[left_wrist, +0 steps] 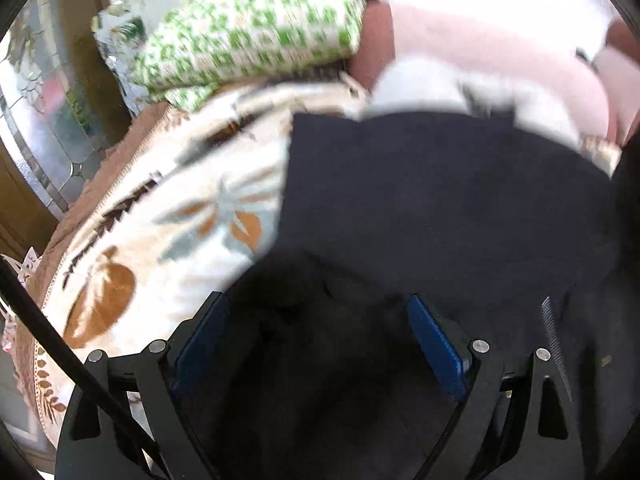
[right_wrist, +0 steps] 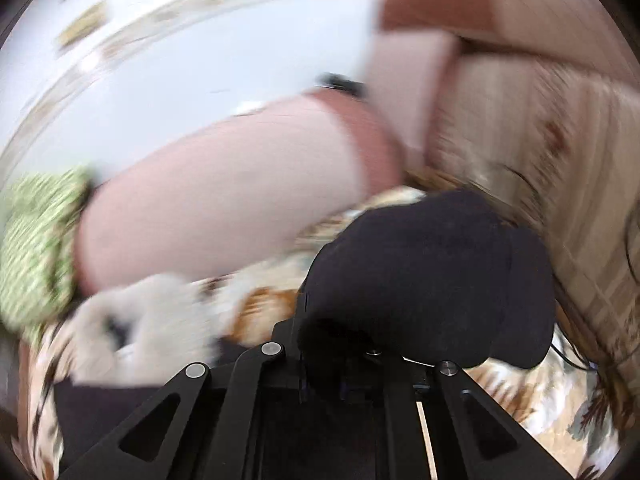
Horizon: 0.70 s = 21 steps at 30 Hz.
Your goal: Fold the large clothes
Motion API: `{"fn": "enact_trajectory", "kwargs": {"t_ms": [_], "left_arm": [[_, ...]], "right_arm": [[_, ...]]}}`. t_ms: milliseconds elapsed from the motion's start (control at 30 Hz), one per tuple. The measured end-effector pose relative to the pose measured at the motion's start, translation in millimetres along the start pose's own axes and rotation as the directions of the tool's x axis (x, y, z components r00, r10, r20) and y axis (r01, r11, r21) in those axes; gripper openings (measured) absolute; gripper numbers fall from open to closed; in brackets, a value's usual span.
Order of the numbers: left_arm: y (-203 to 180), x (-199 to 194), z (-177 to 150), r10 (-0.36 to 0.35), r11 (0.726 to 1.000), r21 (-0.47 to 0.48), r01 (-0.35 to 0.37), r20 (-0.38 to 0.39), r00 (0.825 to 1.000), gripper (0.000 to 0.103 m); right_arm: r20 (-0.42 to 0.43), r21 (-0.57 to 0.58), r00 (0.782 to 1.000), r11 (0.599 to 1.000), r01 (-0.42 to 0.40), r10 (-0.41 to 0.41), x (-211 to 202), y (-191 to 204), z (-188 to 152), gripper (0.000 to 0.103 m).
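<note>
Two patterned covers fill the room — a cream leaf-print blanket [left_wrist: 168, 220] on a sofa or bed, and a green-checked cushion [left_wrist: 256, 32] at 11 o'clock. The left gripper [left_wrist: 316, 344] hovers spread wide over the dark navy garment [left_wrist: 440, 208]. The right gripper [right_wrist: 360, 344] pinches a soft bunched fold of it — blurred.

Black-framed left gripper [left_wrist: 316, 344], blue pads [left_wrist: 436, 354], silver screws, seemingly pale gloved hand [right_wrist: 148, 320]

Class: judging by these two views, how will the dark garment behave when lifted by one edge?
Probably floppy: the dark garment bunches over the shut right gripper. Likely to drape and sag, since it lies flat on the patterned blanket near the open left gripper.
</note>
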<state>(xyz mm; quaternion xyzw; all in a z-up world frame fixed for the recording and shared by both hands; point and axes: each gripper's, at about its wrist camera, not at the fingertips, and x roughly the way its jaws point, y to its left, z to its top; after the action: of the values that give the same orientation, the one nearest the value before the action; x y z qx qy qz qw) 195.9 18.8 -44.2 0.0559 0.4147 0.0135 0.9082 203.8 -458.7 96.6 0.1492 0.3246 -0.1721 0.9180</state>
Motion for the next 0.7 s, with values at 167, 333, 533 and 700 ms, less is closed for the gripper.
{"fn": "enact_trajectory", "kwargs": {"t_ms": [167, 333, 533, 700], "left_arm": [[57, -23, 23, 0.049, 0.988, -0.151, -0.036, 0.083, 0.995, 0.091], [124, -23, 36, 0.055, 0.936, -0.350, -0.029, 0.063, 0.996, 0.091], [149, -32, 36, 0.058, 0.915, -0.402, -0.023, 0.075, 0.996, 0.091], [162, -35, 37, 0.044, 0.899, -0.437, -0.005, 0.080, 0.996, 0.091]], "right_arm": [[-0.052, -0.222, 0.986, 0.960, -0.169, 0.161, -15, 143, -35, 0.011], [-0.183, -0.348, 0.966, 0.907, -0.238, 0.183, 18, 255, -113, 0.011], [-0.225, -0.540, 0.974, 0.829, -0.146, 0.025, 65, 320, -203, 0.031], [-0.231, -0.656, 0.969, 0.721, -0.222, 0.088, 36, 337, -245, 0.050]]}}
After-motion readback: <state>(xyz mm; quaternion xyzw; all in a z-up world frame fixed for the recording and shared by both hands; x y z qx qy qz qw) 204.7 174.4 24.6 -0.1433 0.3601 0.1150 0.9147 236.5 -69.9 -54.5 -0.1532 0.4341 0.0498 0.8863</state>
